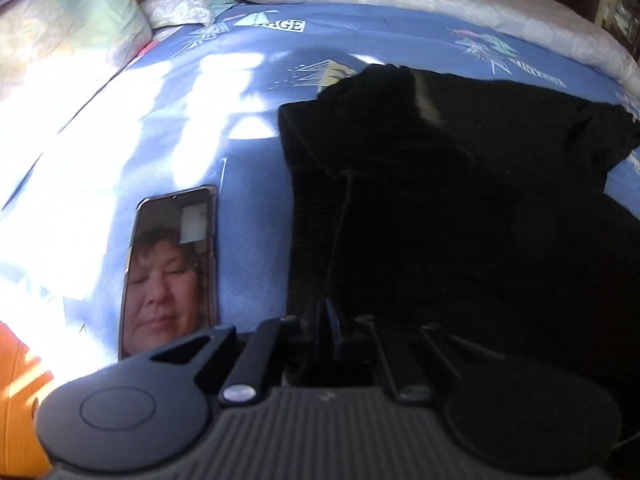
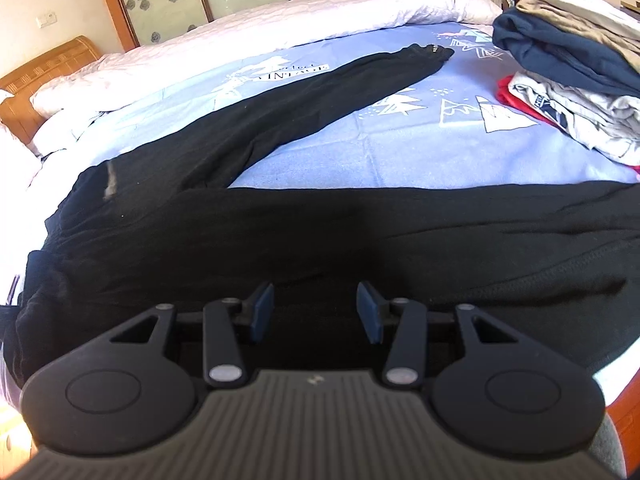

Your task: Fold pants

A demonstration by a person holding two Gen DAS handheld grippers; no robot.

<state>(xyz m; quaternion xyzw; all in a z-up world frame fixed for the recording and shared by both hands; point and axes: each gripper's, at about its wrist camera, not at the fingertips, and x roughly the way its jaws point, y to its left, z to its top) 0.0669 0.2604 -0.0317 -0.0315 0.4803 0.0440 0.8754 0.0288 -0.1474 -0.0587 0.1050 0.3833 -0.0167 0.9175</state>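
Observation:
Black pants (image 2: 280, 224) lie spread on the blue bedspread (image 2: 360, 148). One leg runs toward the far right, the other lies across the near edge. My right gripper (image 2: 316, 312) is open, its blue pads (image 2: 264, 308) apart just above the near leg. In the left wrist view the pants (image 1: 440, 200) fill the right half, waistband edge toward the left. My left gripper (image 1: 332, 332) sits at that waistband edge, jaws close together, dark cloth around them.
A phone (image 1: 172, 268) with a lit screen lies on the bedspread just left of the left gripper. A stack of folded clothes (image 2: 568, 80) sits at the right. A white quilt (image 2: 260, 36) runs along the far side. Wooden headboard (image 2: 44, 76) at left.

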